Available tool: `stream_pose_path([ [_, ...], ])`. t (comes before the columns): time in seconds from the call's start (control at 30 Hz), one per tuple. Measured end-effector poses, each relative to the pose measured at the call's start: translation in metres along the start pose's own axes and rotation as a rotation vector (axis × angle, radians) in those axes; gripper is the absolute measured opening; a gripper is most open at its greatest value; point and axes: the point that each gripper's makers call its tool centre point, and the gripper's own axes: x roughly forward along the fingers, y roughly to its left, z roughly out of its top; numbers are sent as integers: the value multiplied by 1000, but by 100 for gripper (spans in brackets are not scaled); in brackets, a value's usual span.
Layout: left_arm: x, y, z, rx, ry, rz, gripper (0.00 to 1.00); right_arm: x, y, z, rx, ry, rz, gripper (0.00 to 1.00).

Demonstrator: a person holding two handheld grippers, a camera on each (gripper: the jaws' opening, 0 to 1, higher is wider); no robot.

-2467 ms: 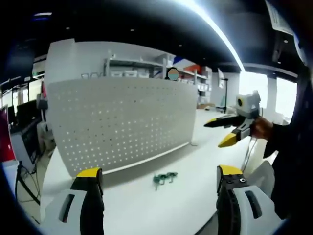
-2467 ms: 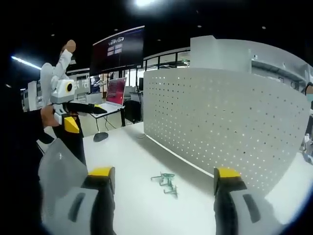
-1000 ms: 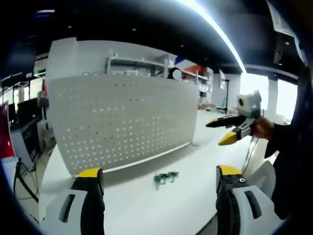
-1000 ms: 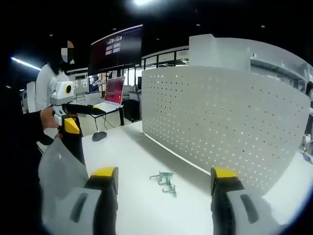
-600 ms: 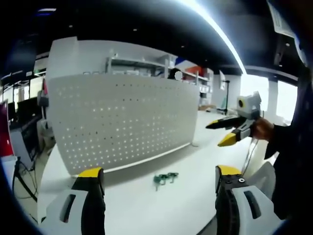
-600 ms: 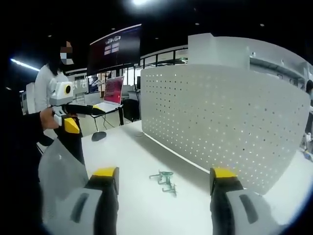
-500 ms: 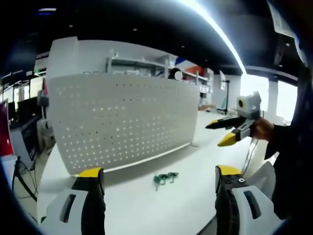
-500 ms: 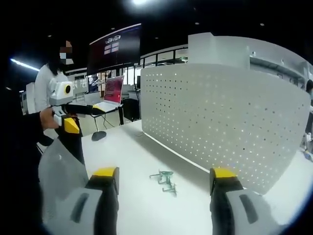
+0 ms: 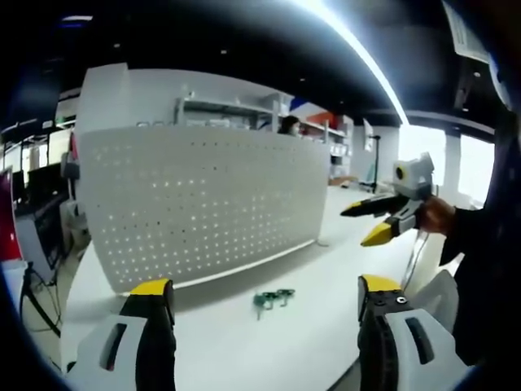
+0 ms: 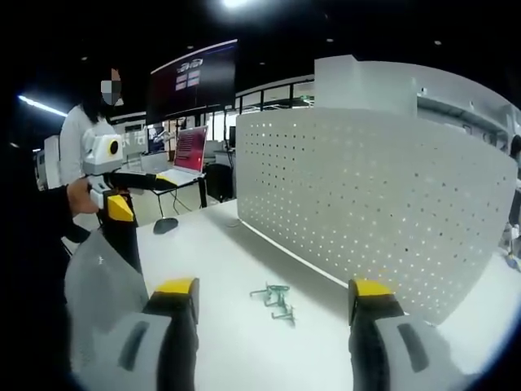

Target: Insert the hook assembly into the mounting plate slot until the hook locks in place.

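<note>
— Where was the hook when you paused?

— The green hook assembly [image 9: 273, 299] lay loose on the white tabletop [image 9: 269, 342], just in front of the pegboard mounting plate [image 9: 203, 204], near its foot but not touching it. From my right side it sat between my jaws, farther off [image 10: 275, 298].

— And your tongs?

— Both spread wide and empty. The left tongs [image 9: 264, 297] hung over the tabletop, the right tongs [image 10: 273, 293] likewise; each was well short of the hook.

— What worried you?

— The hook looked small, wiry and tangled, more than one piece perhaps; I couldn't tell. I judged that a pinch on the wrong wire would let it twist or skid across the smooth tabletop. The plate [image 10: 374, 212] stood upright with many identical holes, so I could easily have missed the row, and a hard push might have tipped or shifted it. I couldn't see how it was braced.
</note>
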Motion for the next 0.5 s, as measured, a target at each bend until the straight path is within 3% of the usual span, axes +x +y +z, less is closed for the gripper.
stream_pose_path([
  [0.5,-1,0,0,-9,-20,2,94,11,1,6,-15,5,12,59],
])
